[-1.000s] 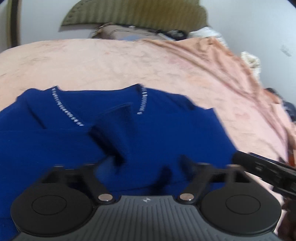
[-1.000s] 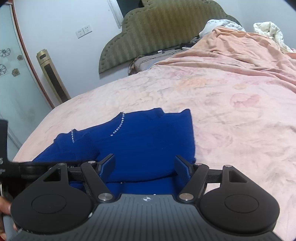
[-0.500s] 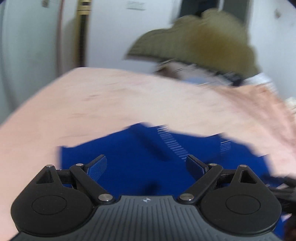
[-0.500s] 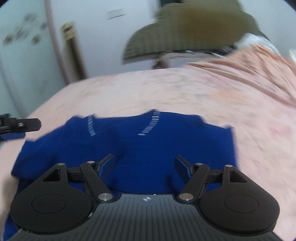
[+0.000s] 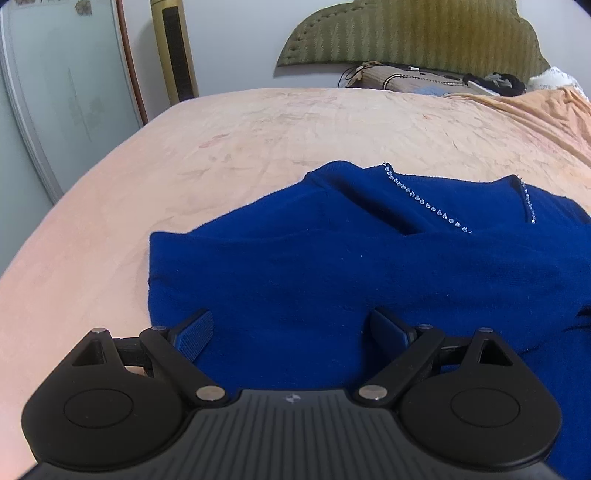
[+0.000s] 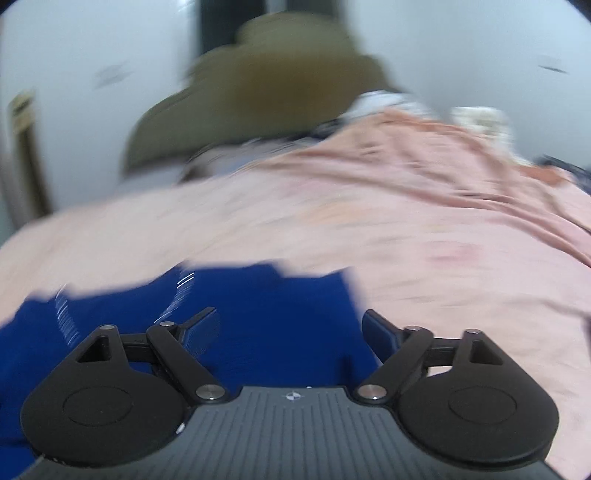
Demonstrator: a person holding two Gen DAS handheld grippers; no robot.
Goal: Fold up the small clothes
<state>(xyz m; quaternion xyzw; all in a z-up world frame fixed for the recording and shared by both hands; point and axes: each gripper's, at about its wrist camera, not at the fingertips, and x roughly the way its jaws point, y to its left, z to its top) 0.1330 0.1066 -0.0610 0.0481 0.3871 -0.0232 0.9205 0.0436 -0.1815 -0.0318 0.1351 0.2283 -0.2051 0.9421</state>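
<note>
A bed [image 5: 332, 122] covered in a peach-pink blanket fills both views, with an olive quilted headboard [image 5: 413, 33] against a pale wall at its far end. A patterned pillow [image 5: 402, 79] lies below the headboard, and a gold-coloured tower unit [image 5: 173, 51] stands beside a frosted glass door [image 5: 55, 96] at the left. The blue sweater [image 5: 369, 266] lies on the bed, its neckline trimmed with small clear beads [image 5: 428, 205], part of it folded over the body.

The left tool [image 5: 291, 328] is released, jaws spread wide above the sweater's near part and gripping nothing. The right tool [image 6: 290, 326] is likewise spread open over the sweater [image 6: 266, 306], empty; this view is blurred by motion.

Half a second ago the left view was the blurred one and the right fairly steady; now the reverse. In the right view the sweater now sits lower and further left.
</note>
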